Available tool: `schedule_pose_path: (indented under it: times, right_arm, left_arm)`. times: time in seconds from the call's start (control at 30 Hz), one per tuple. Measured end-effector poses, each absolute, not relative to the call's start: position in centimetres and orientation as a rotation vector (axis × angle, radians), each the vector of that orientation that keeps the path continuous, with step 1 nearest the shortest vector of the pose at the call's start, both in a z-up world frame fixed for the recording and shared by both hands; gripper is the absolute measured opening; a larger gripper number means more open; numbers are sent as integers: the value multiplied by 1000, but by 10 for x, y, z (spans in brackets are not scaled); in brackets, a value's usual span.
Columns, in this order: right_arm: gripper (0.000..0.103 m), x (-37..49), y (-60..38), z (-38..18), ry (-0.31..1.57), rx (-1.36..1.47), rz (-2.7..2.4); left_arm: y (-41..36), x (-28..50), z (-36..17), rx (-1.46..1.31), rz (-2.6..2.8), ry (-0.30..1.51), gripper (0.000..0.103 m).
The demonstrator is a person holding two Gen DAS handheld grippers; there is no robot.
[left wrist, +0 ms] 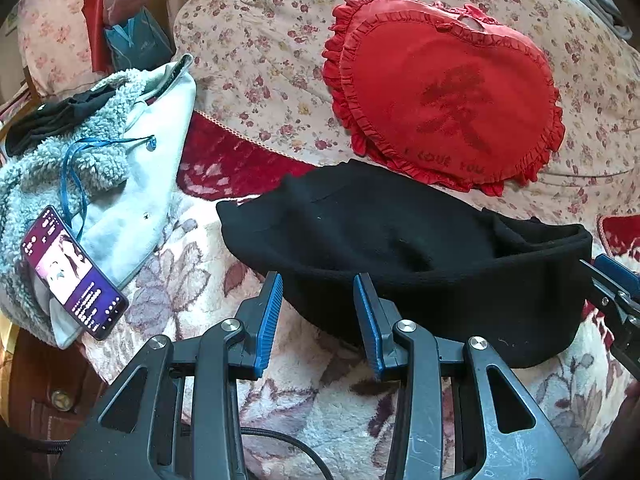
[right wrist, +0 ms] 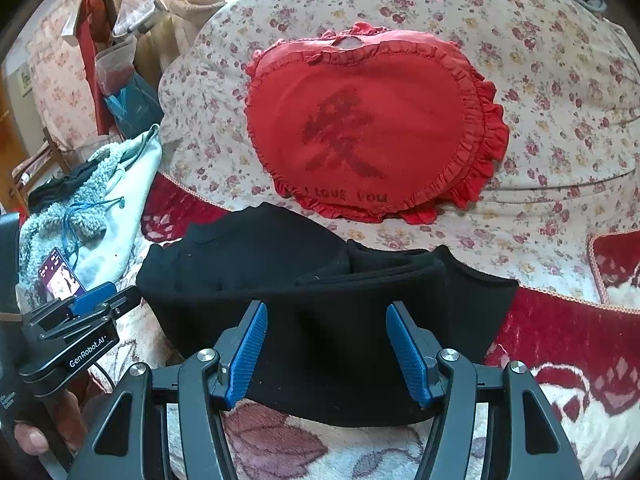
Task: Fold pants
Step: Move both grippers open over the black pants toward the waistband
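1. Pants (left wrist: pixel 400 248) are lying folded into a chunky black bundle on the fuzzy flowered blanket (left wrist: pixel 328 412), right out in front of both grippers we're holding.

2. We're hanging the left gripper (left wrist: pixel 318 326) just off the near left edge of the bundle. Its jaws are sitting partly apart with nothing between them, only blanket showing in the gap. The right-hand blue pad (left wrist: pixel 368 324) is lying over the black hem in that view, but we can't tell if it's actually touching.

3. We're holding the right gripper (right wrist: pixel 326 350) over the near edge of the bundle, more toward the middle. Its jaws are spread wide, black cloth is filling the gap behind them, and the pads aren't pinching anything.

4. Both grippers are tilting down toward the bed, and each one is peeking into the other's camera at the side edge.

5. Behind the pants, a red heart-shaped pillow (right wrist: pixel 368 128) with a frilly edge is leaning on a flower-print quilt (right wrist: pixel 540 92), close to the far edge of the bundle.

6. Off to the left, well apart from the pants, a grey fleece jacket (left wrist: pixel 100 184) is sitting in a heap with a phone (left wrist: pixel 74 272) lying on it, screen lit.
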State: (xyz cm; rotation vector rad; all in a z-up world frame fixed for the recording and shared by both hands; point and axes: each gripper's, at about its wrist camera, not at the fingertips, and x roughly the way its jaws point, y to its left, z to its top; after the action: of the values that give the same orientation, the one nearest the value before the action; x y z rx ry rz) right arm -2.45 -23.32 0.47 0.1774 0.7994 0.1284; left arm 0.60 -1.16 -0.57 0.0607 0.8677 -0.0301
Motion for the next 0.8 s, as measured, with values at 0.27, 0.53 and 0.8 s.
schedule_pose_path:
  times: [0.27, 0.53, 0.8]
  right_arm:
    - [61, -17, -231, 3, 804, 158, 138]
    - [61, -6, -225, 4, 796, 138, 153]
    - [61, 12, -209, 12, 787, 147, 231]
  left_arm:
    - [-8, 17, -6, 66, -25, 876, 36]
    - [1, 33, -10, 68, -1, 885, 36]
    - [10, 44, -12, 67, 14, 893, 36]
